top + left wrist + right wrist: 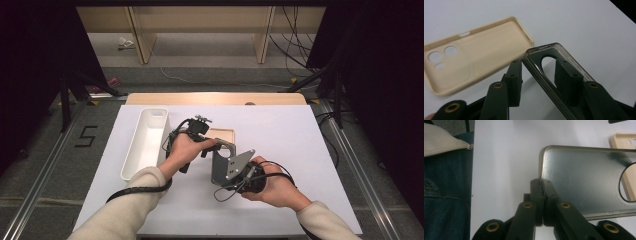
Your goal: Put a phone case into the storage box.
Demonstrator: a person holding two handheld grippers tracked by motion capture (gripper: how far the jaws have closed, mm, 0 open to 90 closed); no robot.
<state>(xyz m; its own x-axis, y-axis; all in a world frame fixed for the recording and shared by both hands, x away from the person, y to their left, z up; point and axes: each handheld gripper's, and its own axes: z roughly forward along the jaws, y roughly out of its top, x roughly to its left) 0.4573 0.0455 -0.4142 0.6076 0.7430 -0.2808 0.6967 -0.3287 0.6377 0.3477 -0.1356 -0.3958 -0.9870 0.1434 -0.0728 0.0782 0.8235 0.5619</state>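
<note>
Handover half done: smoky clear case (584, 180) pinched at its edge by right gripper (543, 191), mid-frame above table (280, 125); left gripper (541, 82) jaws straddling its far rim, spread, not yet pressing. Beige case (479, 47) flat, upper left. Tray (145, 142) still to reach.

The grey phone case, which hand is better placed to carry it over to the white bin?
Left, probably. The left gripper already straddles the grey phone case and sits nearer the white bin; the right gripper pinches its far corner.

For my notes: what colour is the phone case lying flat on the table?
Beige; the phone case shows best in the left gripper view.
</note>
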